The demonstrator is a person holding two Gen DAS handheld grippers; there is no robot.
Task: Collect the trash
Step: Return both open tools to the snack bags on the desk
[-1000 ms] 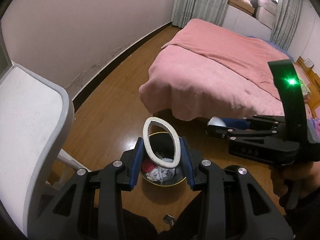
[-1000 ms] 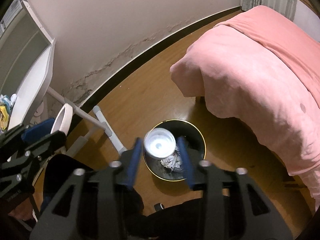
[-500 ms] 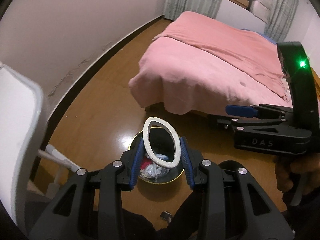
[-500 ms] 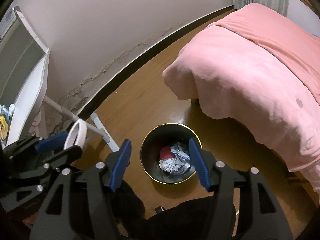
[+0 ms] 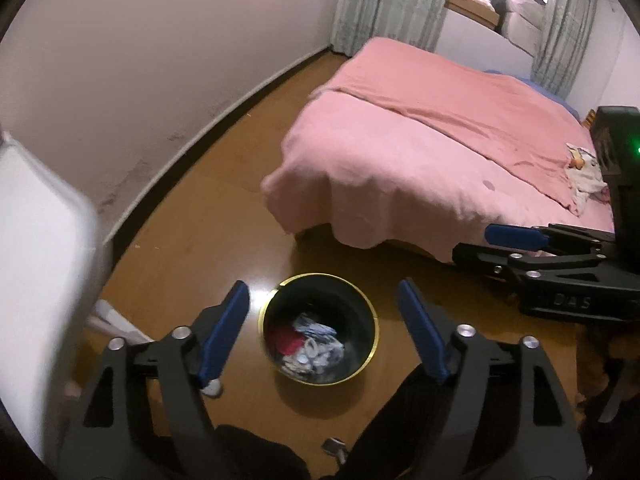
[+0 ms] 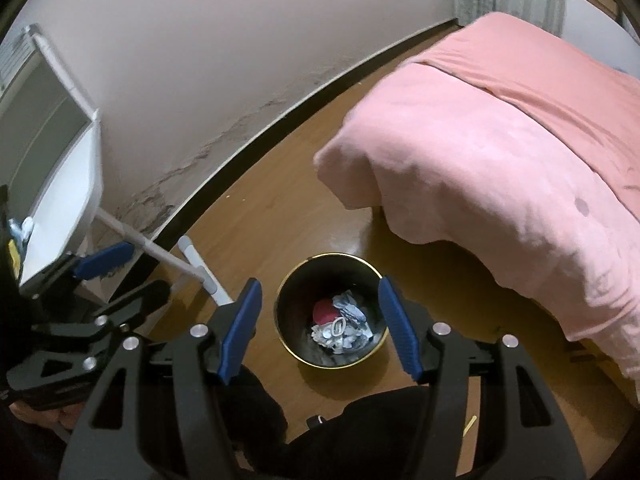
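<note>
So both claws are hanging right over the trash bin [image 5: 318, 334], a round black bucket with a thin gold rim sitting on the glossy wood floor just off the corner of the pink bed [image 5: 420, 152]. Seen through the left gripper [image 5: 324, 328], the bin lies straight ahead and below, framed dead centre between the blue pads, and the jaws are swinging apart with nothing between them. The right gripper [image 6: 320, 326] has the same view: bin straight down the line of its fingers, jaws standing well apart and empty.

Inside the bin there's a crumpled heap of pale paper or wrapper stuff, a red lump, and a small white ring [image 6: 339, 326] lying flat on top of the pile. The ring looks like a squashed loop of tape, thin-walled and a bit oval. In the left view the heap is too blurry to pick it out.

Neither hand is clearly nearer the bin; they're side by side above it. My read: this load is in, so the next thing to grab is somewhere away from the bin. A small crumpled cloth or wrapper [image 5: 582, 172] on the bed's far side might be a candidate, can't tell.
</note>
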